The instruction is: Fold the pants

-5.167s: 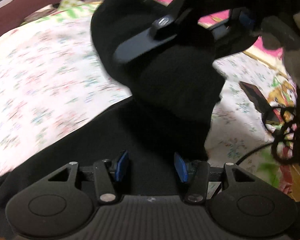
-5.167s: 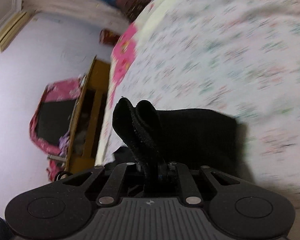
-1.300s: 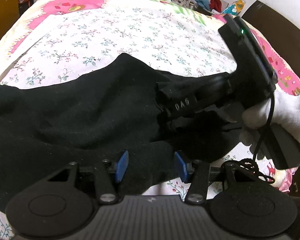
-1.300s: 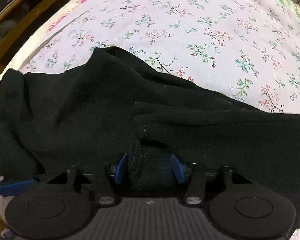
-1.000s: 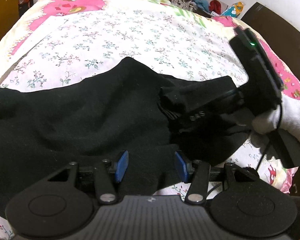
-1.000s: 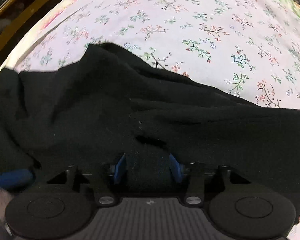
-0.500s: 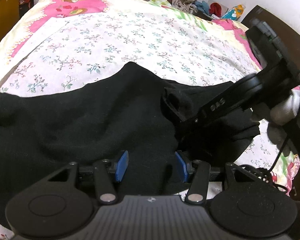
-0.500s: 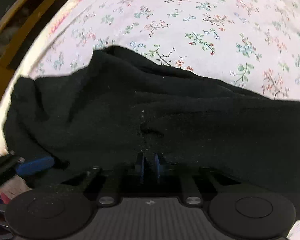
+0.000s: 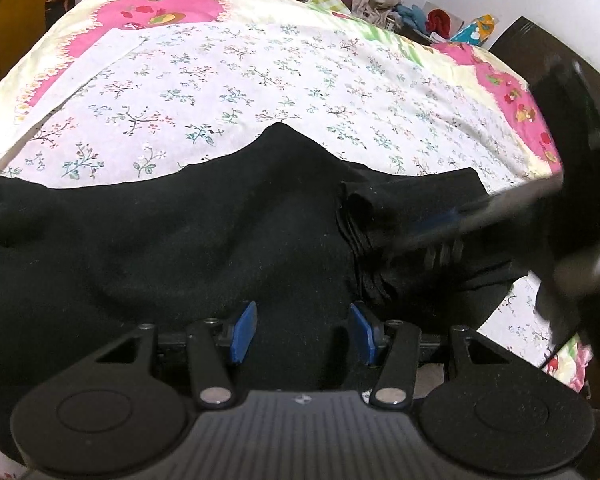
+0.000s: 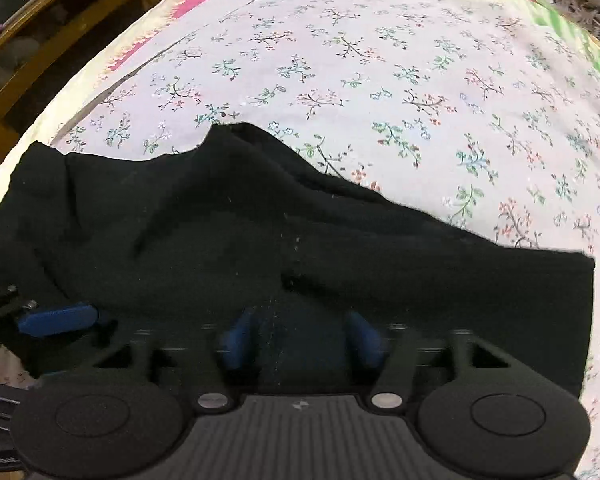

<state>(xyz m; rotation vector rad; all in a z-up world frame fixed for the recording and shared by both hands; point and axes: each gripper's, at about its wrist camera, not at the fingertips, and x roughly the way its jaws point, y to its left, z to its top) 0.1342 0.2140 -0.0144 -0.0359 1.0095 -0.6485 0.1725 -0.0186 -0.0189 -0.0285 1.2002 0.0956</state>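
Black pants [image 9: 180, 248] lie crumpled across a floral bed sheet [image 9: 228, 80], with a thick layered fold [image 9: 360, 240] right of centre. My left gripper [image 9: 303, 332] is low over the near part of the cloth, its blue pads apart and not pressing on it. My right gripper [image 10: 300, 340] is blurred with its jaws opening; the pants [image 10: 260, 240] lie under and between its pads but are not pinched. It also shows as a dark smear in the left wrist view, the right gripper [image 9: 560, 220] hanging over the fold. A blue pad of the left gripper [image 10: 56, 320] pokes in at the lower left.
The sheet's pink cartoon border [image 9: 160, 0] runs along the far and right edges of the bed. A heap of clothes [image 9: 412, 12] sits at the far right corner. A wooden shelf unit [image 10: 28, 40] stands off the bed's left side, and a dark panel [image 9: 540, 48] on the right.
Half a second ago the right gripper's pads were shut on a pinch of the pants; now they have sprung apart and it has lifted slightly. The left gripper has stayed put.
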